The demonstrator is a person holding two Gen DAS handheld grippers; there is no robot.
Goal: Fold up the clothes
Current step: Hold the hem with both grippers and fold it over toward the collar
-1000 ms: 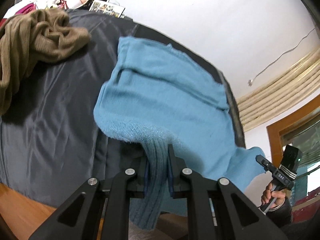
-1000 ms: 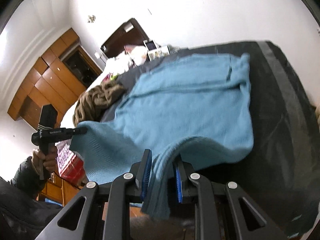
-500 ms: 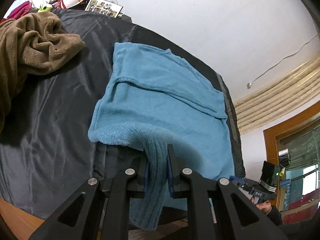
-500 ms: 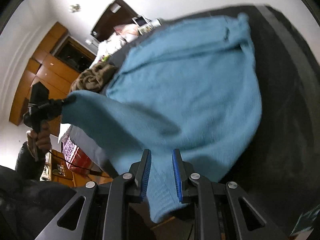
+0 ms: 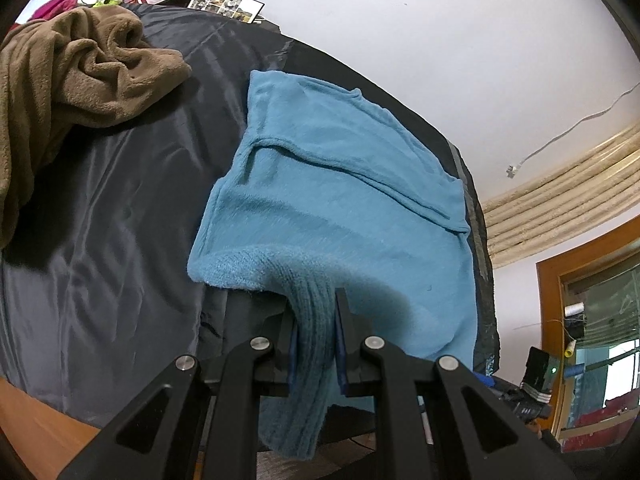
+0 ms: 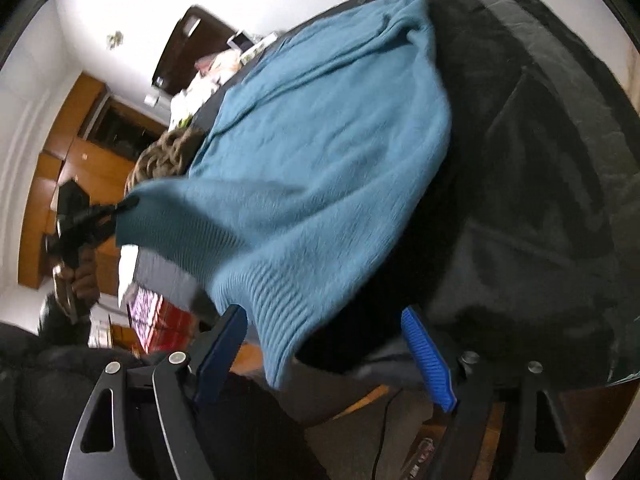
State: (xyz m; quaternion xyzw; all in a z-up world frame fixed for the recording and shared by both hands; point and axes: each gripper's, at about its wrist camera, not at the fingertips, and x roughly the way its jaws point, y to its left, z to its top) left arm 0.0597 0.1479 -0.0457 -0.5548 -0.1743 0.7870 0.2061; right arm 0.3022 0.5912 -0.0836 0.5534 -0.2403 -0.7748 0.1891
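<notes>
A blue knit sweater [image 5: 340, 208] lies spread on the bed's dark sheet [image 5: 120, 220], its ribbed hem toward me. My left gripper [image 5: 316, 320] is shut on a fold of that hem, which hangs down between the pads. In the right wrist view the left gripper [image 6: 124, 204] holds one hem corner up off the bed edge. My right gripper [image 6: 323, 314] stands open, its blue pads [image 6: 426, 354] wide apart. The loose ribbed corner of the sweater [image 6: 320, 152] droops in front of them, near the left finger, unheld.
A crumpled brown garment [image 5: 72, 76] lies on the sheet to the left of the sweater. Photo frames [image 5: 226, 0] and piled bedding sit at the bed's head. Wooden wardrobes [image 6: 80, 128] stand beyond, wooden floor [image 5: 36, 432] below the bed edge. A person's hand [image 6: 82, 276] grips the left tool.
My right gripper has opened and let go of the hem, which now hangs loose. My left gripper stays shut on the hem and has lifted over the bed.
</notes>
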